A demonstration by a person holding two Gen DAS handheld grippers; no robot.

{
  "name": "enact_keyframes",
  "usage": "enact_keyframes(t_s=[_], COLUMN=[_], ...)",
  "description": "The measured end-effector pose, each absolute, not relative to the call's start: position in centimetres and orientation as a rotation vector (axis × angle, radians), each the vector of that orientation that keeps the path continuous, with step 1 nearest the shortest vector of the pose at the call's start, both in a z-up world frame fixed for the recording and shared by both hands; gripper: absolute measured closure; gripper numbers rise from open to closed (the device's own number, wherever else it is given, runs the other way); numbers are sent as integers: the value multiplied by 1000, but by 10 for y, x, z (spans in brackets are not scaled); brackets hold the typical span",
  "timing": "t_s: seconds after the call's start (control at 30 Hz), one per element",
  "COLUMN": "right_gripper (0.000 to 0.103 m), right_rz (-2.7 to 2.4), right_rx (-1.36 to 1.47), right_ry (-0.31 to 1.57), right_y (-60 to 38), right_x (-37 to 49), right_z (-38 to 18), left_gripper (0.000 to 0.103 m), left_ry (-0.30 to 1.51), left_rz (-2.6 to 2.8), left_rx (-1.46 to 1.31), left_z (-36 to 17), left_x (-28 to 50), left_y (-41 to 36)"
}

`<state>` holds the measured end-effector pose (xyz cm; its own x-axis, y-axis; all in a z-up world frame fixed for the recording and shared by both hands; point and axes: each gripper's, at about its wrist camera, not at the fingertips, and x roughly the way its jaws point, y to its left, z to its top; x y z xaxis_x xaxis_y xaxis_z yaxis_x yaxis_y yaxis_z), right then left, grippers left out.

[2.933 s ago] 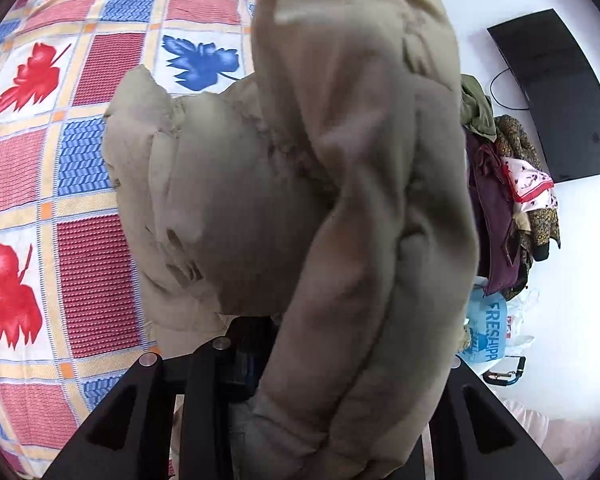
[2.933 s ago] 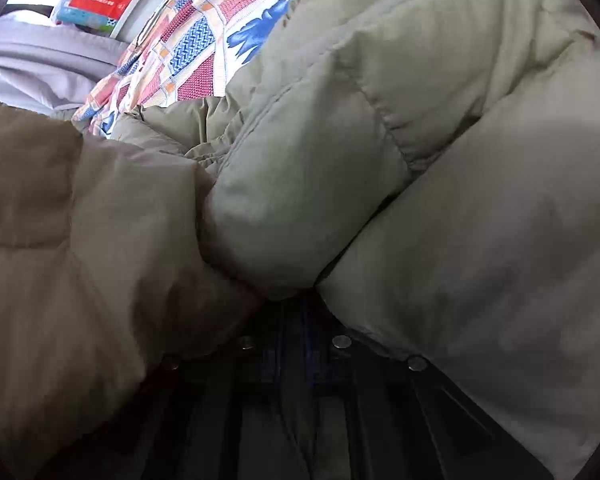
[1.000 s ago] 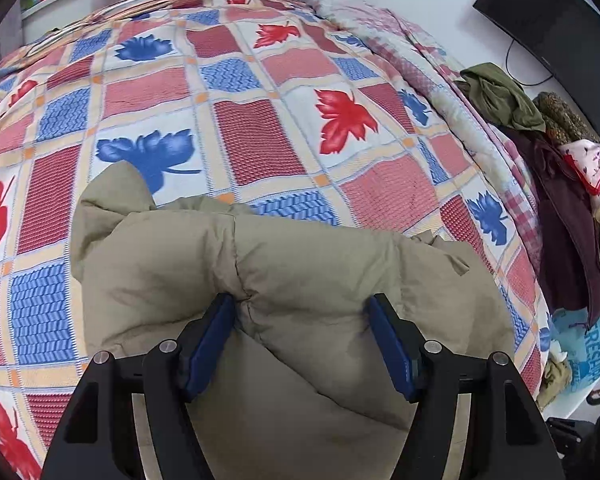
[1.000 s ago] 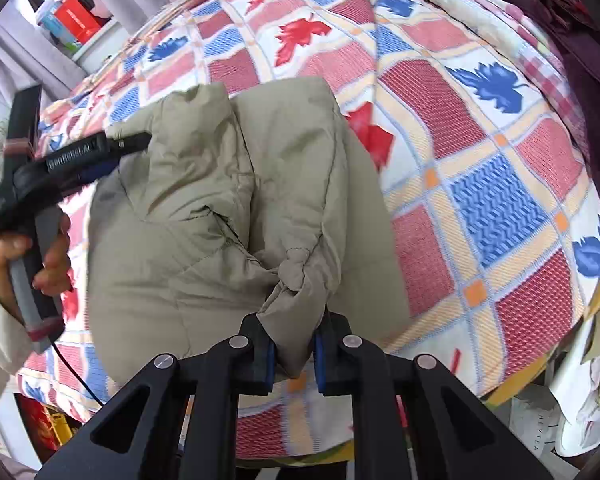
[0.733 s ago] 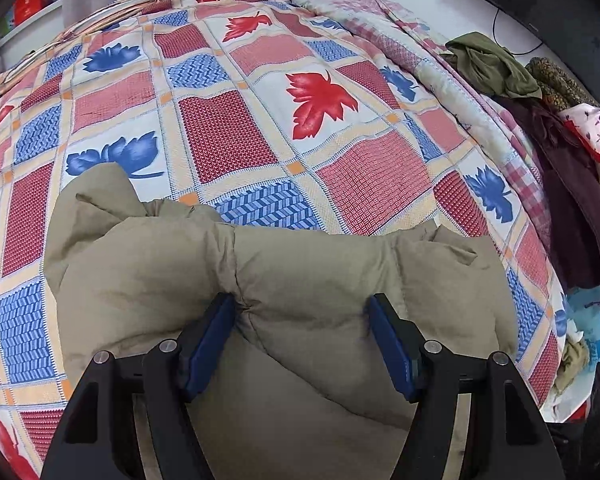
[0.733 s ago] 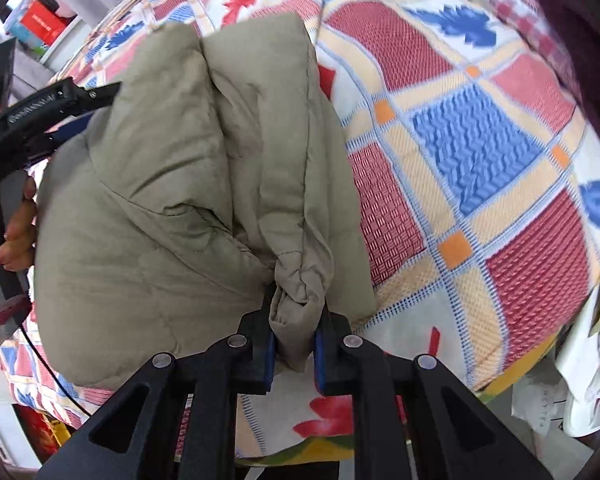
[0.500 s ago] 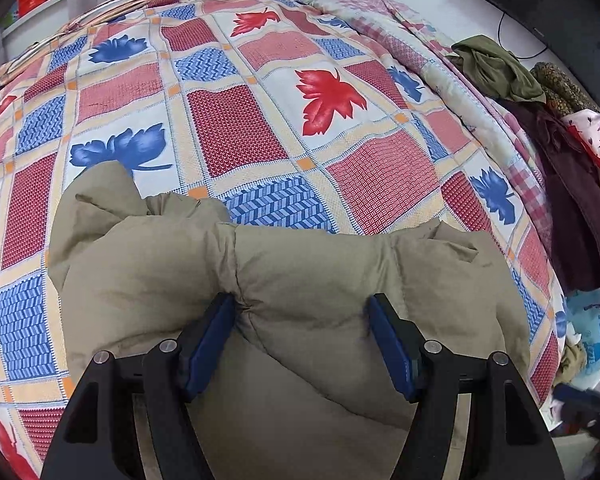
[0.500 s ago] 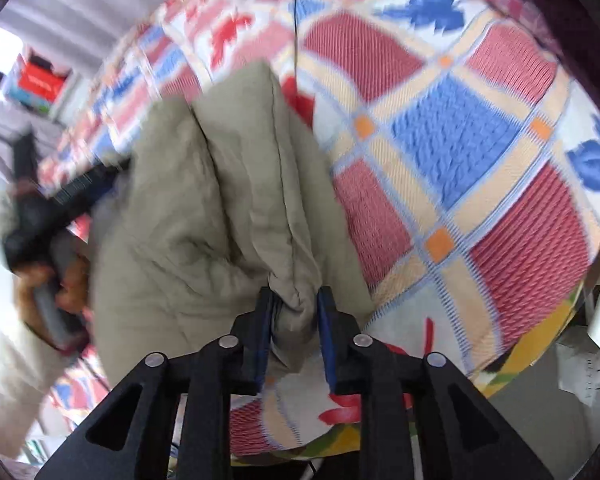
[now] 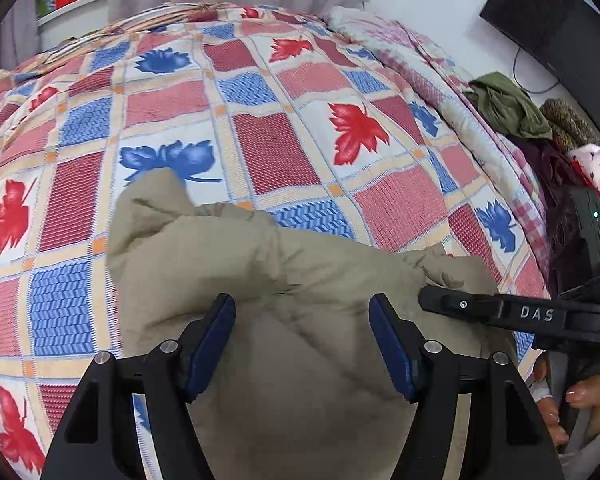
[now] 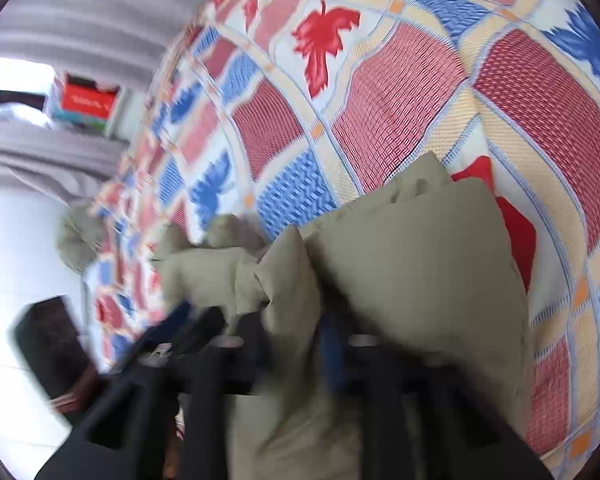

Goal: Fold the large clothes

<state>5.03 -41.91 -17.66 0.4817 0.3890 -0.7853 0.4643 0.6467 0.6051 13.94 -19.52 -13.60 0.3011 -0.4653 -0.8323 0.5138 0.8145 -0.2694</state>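
Jacket (image 9: 300, 320), khaki and puffy, sits bundled at the near edge of the bed (image 9: 280, 136). Left gripper (image 9: 302, 336) stands spread over it, pressing rather than pinching, likely to flatten the fold; right gripper (image 10: 290, 344) is clenched on a fold, steadying it. Leaf-patterned quilt beneath; clothes (image 9: 508, 108) heaped beside the bed.

Right tool (image 10: 292, 336) pinches khaki jacket (image 10: 412, 264) over quilt (image 10: 380, 128).

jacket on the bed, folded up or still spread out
Folded: the jacket lies bunched in a compact padded bundle on the quilt, layers doubled over at its top edge, no sleeves spread out. How neat the fold is, cannot tell.
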Motion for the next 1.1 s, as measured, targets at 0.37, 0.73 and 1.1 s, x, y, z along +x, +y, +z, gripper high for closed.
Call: enact_keyframes(t_s=[0.37,0.73,1.1], right_gripper=[95,95,90], right_rz=[-182,-230,-211], right_rx=[554,509,540], right_ry=[1201,1238,1202], right_y=[-409,-409,-403], right_x=[33,34,10], right_z=[-183,-199,-158], left_gripper=[33,23,23], left_ry=[1179,1182,1225], left_rz=[-565,-551,-526], left_rx=[20,82,71], left_z=[-166,-179,-169], left_x=[145,141,142], left_y=[-163,-179,-166])
